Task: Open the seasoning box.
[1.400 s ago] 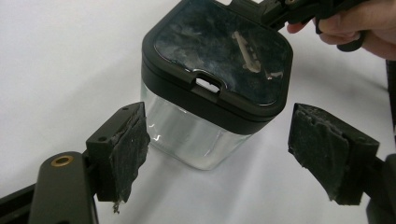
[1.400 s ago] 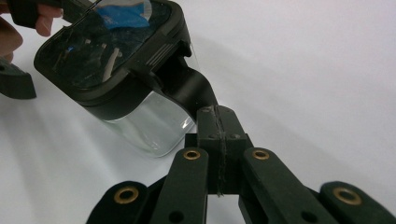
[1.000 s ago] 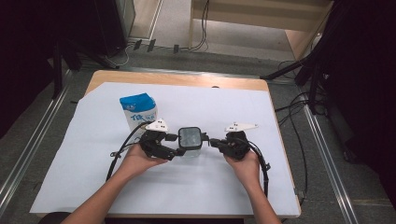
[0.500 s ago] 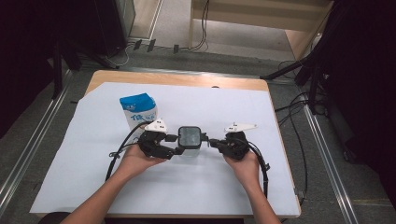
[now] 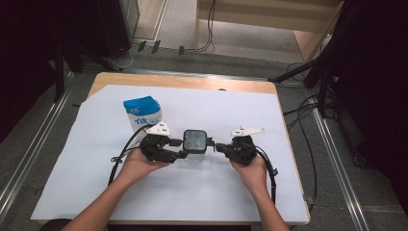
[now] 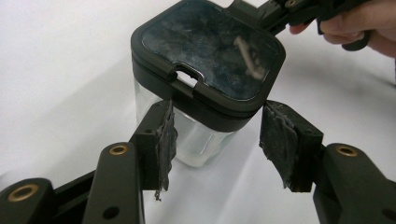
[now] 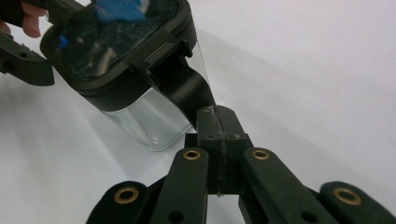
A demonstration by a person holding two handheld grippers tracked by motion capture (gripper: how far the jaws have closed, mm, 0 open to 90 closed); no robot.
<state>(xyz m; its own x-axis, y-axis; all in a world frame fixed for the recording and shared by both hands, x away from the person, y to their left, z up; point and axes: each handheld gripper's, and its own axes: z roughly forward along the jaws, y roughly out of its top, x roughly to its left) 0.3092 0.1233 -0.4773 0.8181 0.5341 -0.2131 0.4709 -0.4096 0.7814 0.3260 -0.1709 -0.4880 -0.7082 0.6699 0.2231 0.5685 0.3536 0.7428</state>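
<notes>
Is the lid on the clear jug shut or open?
Shut: the black lid sits flat on the clear jug all round, its small flap down.

A light wooden tabletop [image 5: 192,81] carries a large white paper sheet [image 5: 96,192] that covers nearly all of it, leaving bare wood along the far edge. On the sheet stands a blue-and-white carton [image 5: 142,111], toward the left and farther back. Near the middle, just beside it to the right, rests a clear square jar with a black lid [image 5: 195,142].
</notes>
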